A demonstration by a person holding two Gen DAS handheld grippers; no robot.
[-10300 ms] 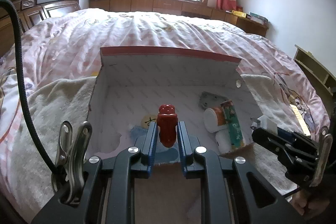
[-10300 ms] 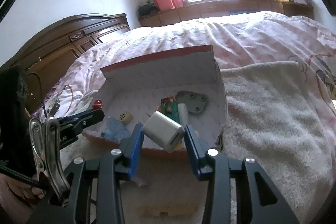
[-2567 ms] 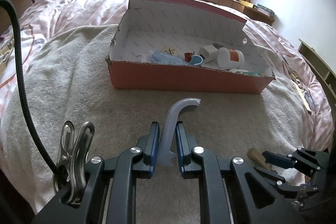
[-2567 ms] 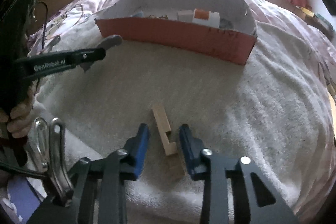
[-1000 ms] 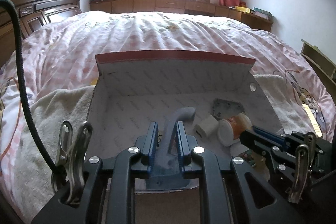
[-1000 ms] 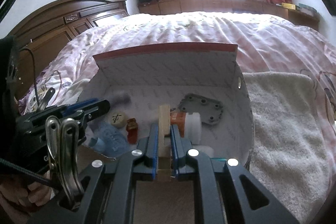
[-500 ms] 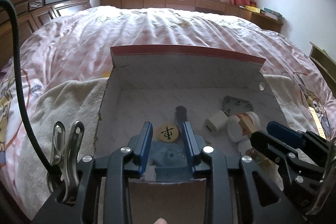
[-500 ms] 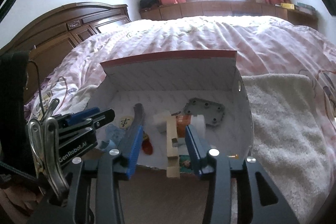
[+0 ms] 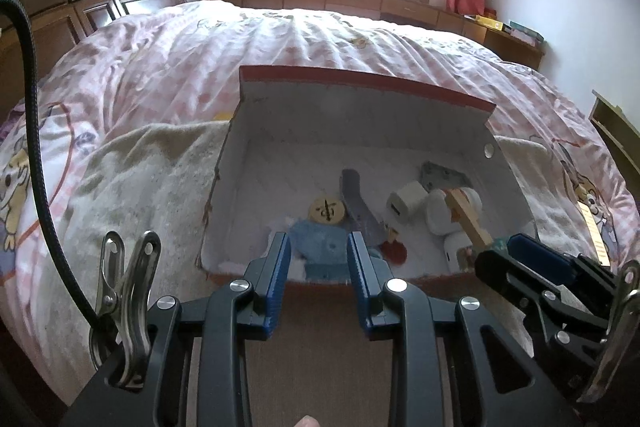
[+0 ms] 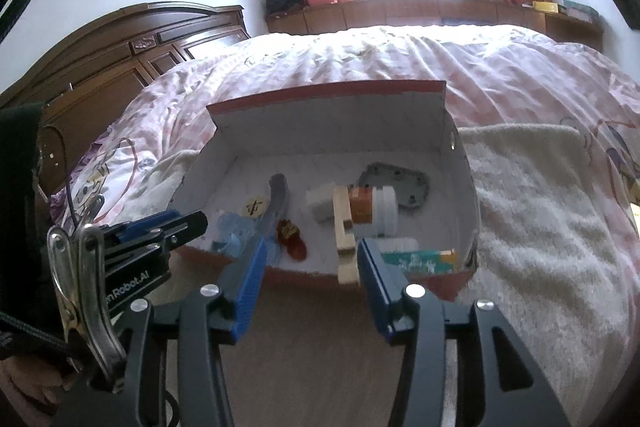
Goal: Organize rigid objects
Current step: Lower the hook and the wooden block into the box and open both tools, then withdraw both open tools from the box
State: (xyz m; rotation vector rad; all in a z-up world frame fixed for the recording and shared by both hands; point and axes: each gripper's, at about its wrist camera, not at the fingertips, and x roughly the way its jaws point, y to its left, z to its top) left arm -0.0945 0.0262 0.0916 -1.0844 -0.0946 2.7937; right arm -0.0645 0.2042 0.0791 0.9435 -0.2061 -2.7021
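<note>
Left wrist view: we see the pink bed (image 9: 320, 39), then the beige towel (image 9: 140, 179) on it, then the red cardboard box (image 9: 360, 83) on the towel. Inside the box, the grey hook (image 9: 356, 203) lies near the middle beside a round wooden disc (image 9: 327, 209). The wooden block (image 10: 343, 227) leans over the near wall toward the right corner. Left gripper (image 9: 318, 275) and right gripper (image 10: 310, 283) both hang spread and empty at the near wall.

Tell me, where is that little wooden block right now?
The wooden block lies in the red cardboard box, right of centre, leaning across the white charger cube and orange-labelled bottle, just ahead of the open right gripper.
</note>
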